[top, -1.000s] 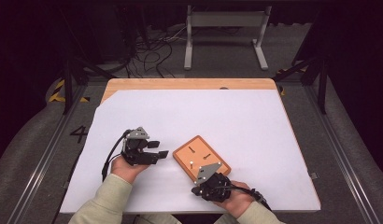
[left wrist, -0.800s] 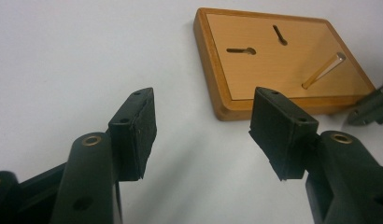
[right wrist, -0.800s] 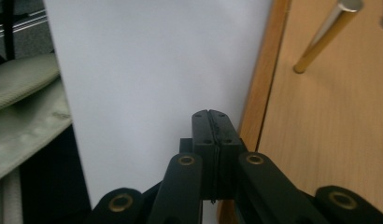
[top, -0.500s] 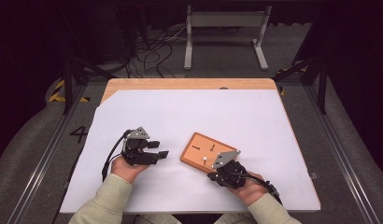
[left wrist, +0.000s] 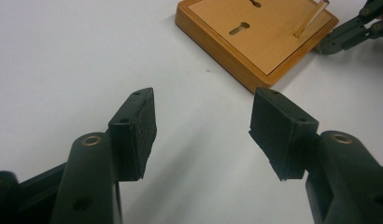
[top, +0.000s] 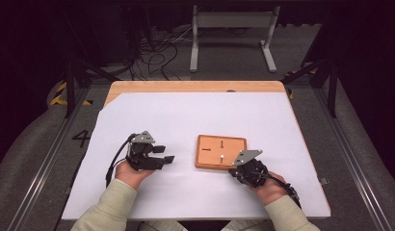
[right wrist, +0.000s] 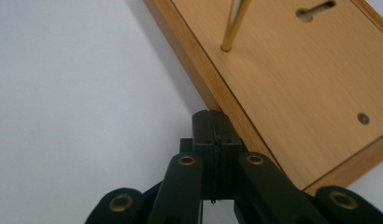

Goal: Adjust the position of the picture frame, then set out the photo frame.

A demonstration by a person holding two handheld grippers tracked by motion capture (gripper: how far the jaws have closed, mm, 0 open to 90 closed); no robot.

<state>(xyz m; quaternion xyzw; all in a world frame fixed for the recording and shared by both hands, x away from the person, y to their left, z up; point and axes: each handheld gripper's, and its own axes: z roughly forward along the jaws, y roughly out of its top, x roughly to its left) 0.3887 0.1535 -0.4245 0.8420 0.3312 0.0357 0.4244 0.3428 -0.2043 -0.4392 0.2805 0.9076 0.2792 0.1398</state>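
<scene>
One wooden board [top: 220, 152] is seen lying flat on the white table [top: 195, 120], nudged at its near edge by the right gripper [right wrist: 213, 122], jaws pressed together and empty. The left gripper [top: 167, 154] is held spread, well apart. One brass peg [right wrist: 232, 24] stands upright (two slots unfilled); squaring the board seems underway.

A "4" [top: 81, 138] — seemingly on the floor [top: 36, 144] — left of table.
</scene>
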